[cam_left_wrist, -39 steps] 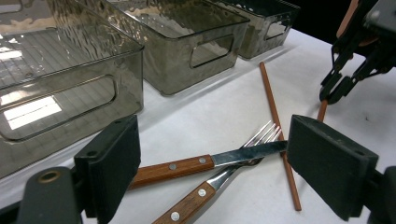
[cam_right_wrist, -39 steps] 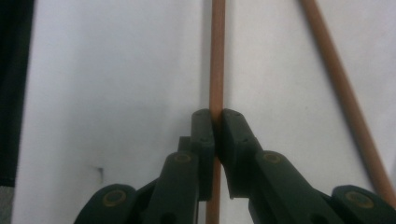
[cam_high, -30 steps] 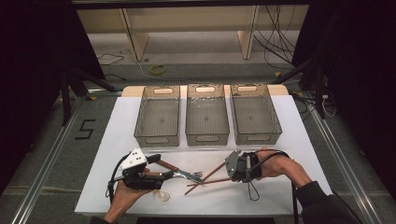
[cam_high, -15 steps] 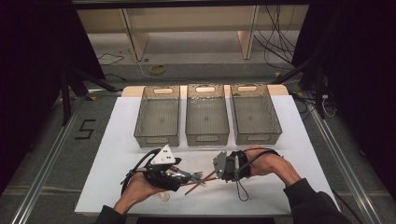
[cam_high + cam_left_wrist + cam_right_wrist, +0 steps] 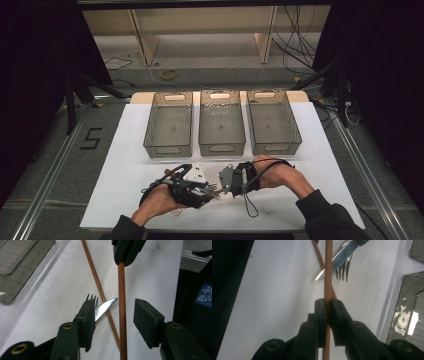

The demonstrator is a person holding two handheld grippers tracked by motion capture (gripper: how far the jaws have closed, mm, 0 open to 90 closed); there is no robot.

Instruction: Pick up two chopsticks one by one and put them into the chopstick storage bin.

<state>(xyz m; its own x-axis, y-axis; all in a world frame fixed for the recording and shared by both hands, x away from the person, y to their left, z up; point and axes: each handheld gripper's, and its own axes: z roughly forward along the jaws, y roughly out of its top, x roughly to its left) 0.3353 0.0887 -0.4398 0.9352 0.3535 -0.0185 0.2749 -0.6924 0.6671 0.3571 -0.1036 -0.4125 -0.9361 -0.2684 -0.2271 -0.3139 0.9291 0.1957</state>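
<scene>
- Right gripper view: a brown chopstick (image 5: 328, 277) sits clamped between the black pads of the right gripper (image 5: 328, 315), running straight ahead over the white table (image 5: 274, 302).
- Left gripper view: the same stick passes between the left gripper (image 5: 113, 317) jaws, which have just been closing but stand apart, neither pad touching it.
- Beneath it, a second chopstick (image 5: 100, 287), a knife (image 5: 106, 306) and a fork (image 5: 92, 298) lie crossed near the table's front edge.
- High view: three grey bins (image 5: 222, 125) line the back edge.
</scene>
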